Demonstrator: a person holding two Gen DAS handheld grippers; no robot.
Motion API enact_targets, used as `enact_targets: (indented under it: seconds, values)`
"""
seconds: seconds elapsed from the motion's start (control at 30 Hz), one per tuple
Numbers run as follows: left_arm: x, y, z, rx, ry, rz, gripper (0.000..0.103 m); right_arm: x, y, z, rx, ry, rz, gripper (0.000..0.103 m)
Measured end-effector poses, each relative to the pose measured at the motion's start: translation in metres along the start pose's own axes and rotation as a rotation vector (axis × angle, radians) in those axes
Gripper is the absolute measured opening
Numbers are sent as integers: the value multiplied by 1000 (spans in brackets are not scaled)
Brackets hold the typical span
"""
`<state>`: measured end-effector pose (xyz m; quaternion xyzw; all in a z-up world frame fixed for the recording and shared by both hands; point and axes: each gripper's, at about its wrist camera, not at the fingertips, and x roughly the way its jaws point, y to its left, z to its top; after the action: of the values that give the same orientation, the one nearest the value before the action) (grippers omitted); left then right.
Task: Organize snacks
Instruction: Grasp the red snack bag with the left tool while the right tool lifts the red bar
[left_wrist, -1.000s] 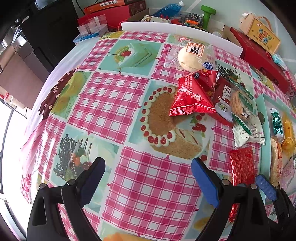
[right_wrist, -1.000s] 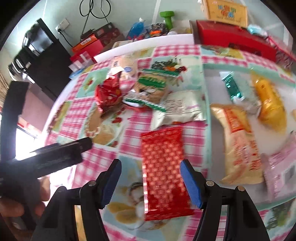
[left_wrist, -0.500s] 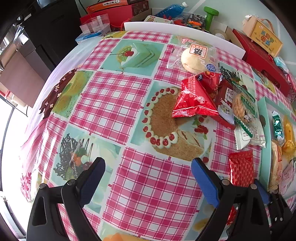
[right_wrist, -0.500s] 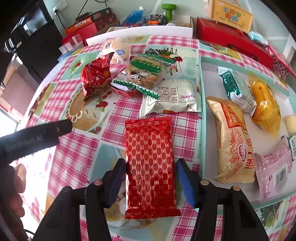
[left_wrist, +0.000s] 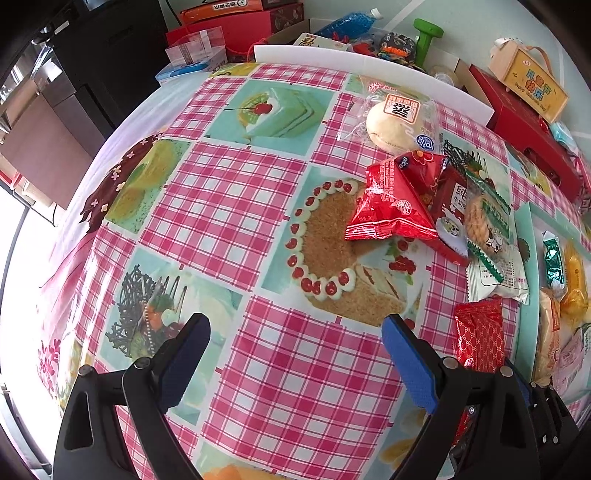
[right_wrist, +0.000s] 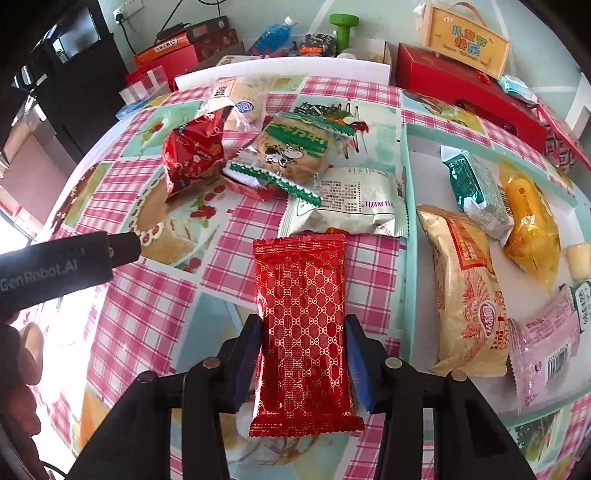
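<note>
A red packet with a gold pattern (right_wrist: 301, 295) lies lengthwise on the checked tablecloth, just left of the mint-rimmed tray (right_wrist: 406, 221). My right gripper (right_wrist: 303, 328) straddles its lower half. Its jaws are closing, and both blue pads touch the packet's long sides and pinch it slightly. In the left wrist view the same packet (left_wrist: 480, 339) shows at the right. My left gripper (left_wrist: 293, 332) hovers wide open over bare tablecloth, with nothing between its fingers. Loose snacks lie beyond: a red bag (right_wrist: 192, 155), a green-trimmed biscuit pack (right_wrist: 295, 151), a silver packet (right_wrist: 351, 206) and a wrapped bun (left_wrist: 395, 122).
The tray holds a green packet (right_wrist: 476, 188), a yellow one (right_wrist: 528, 218), a beige bag (right_wrist: 465, 291) and a pink packet (right_wrist: 543, 347). Red boxes (right_wrist: 465, 85) and clutter line the far edge. A hand holds the left gripper's black body (right_wrist: 66, 269) at the left.
The right gripper's jaws closed in from well apart until the pads met the red packet's sides, and the gripper shifted a little over it. The left gripper stayed put and open.
</note>
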<state>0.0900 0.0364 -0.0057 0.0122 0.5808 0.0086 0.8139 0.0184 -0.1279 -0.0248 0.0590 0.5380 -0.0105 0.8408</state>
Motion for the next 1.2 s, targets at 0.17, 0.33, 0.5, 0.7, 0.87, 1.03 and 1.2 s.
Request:
enact_targets:
  seconds: [0.17, 0.33, 0.5, 0.7, 0.87, 1.03, 1.2]
  values:
    - [0, 0, 0, -8, -2, 0, 94, -1, -3, 1, 14, -4, 20, 47]
    - [-1, 0, 0, -7, -4, -1, 94, -5, -4, 2, 22, -21, 30, 47]
    - [-1, -1, 0, -5, -3, 0, 94, -11, -6, 3, 32, -37, 37, 47]
    - [-2, -3, 1, -13, -10, -11, 94, -28, -13, 5, 59, -84, 52, 47]
    - [-10, -1, 7, -24, -47, -46, 94, -54, -21, 11, 87, -179, 76, 47]
    - [-18, -4, 23, -49, -105, -155, 94, -58, -39, 23, 122, -233, 51, 47]
    - [-11, -15, 37, -31, -138, -188, 83, -60, -62, 26, 184, -252, 17, 47]
